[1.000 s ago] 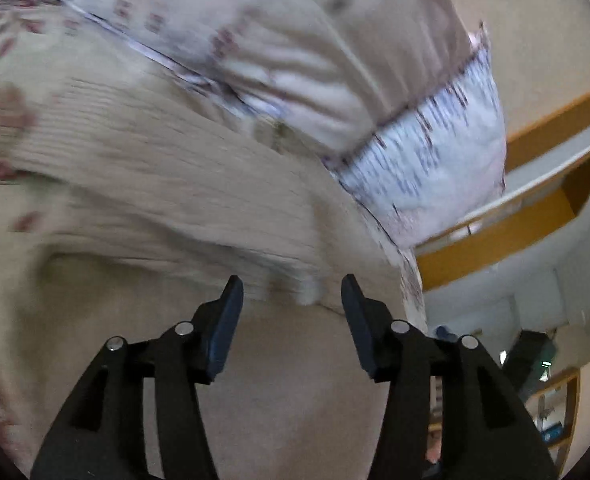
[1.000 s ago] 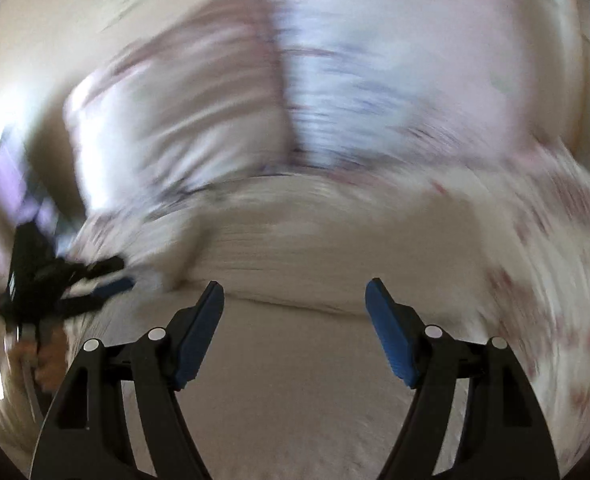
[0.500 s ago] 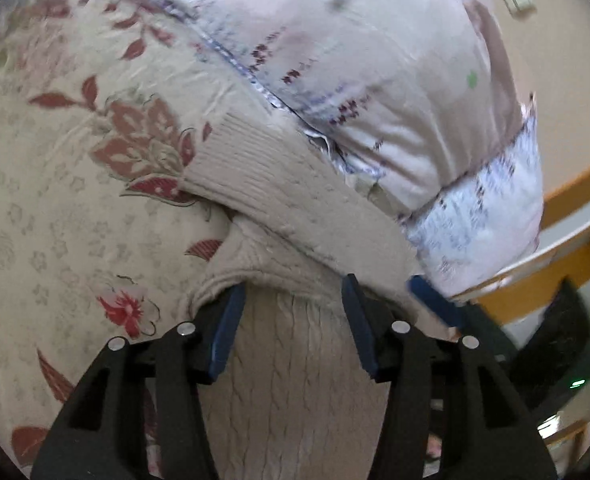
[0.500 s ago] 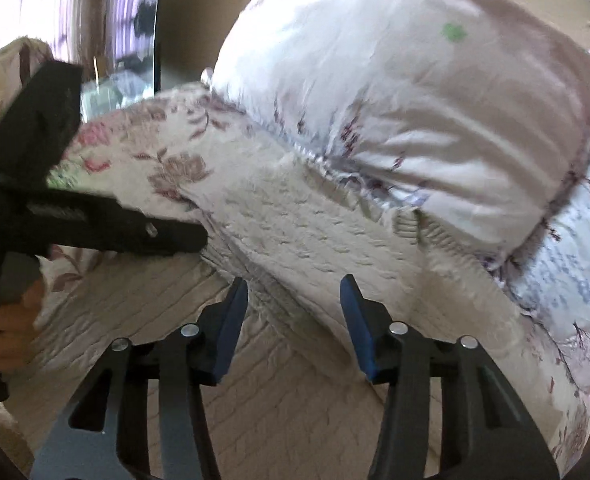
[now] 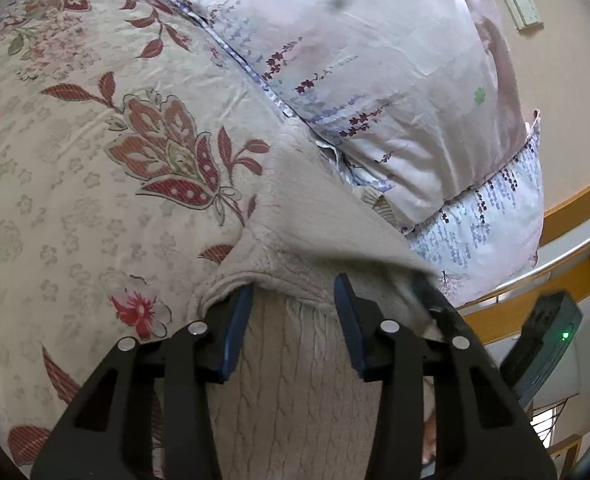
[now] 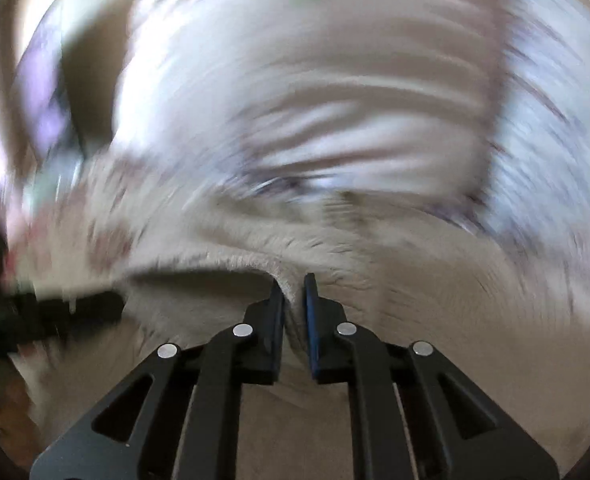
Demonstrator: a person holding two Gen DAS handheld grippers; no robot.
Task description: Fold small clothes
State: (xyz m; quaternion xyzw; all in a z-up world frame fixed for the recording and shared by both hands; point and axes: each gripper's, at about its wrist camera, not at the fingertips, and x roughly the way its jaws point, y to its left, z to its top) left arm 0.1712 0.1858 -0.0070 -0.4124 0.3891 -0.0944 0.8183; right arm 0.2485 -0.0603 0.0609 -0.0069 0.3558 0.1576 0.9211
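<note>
The bed's flowered cover [image 5: 107, 184] fills the left wrist view from 7 to 12 o'clock; a pale pillow [image 5: 367, 60] lies at 1 o'clock, with a second pillow [image 5: 491, 220] below it at 3; a beige wall with a switch [image 5: 525, 4] and a wood rail [image 5: 575, 204] curve along the right edge. The beige knit sweater [image 5: 295, 380] lies on the cover at 6 o'clock, one fold running up to the pillow. The left gripper [image 5: 293, 300] has just been closing; its jaws stand apart, straddling a raised fold. The right gripper [image 6: 294, 286] has just closed, pinching a ridge of sweater; that view is blurred.
</note>
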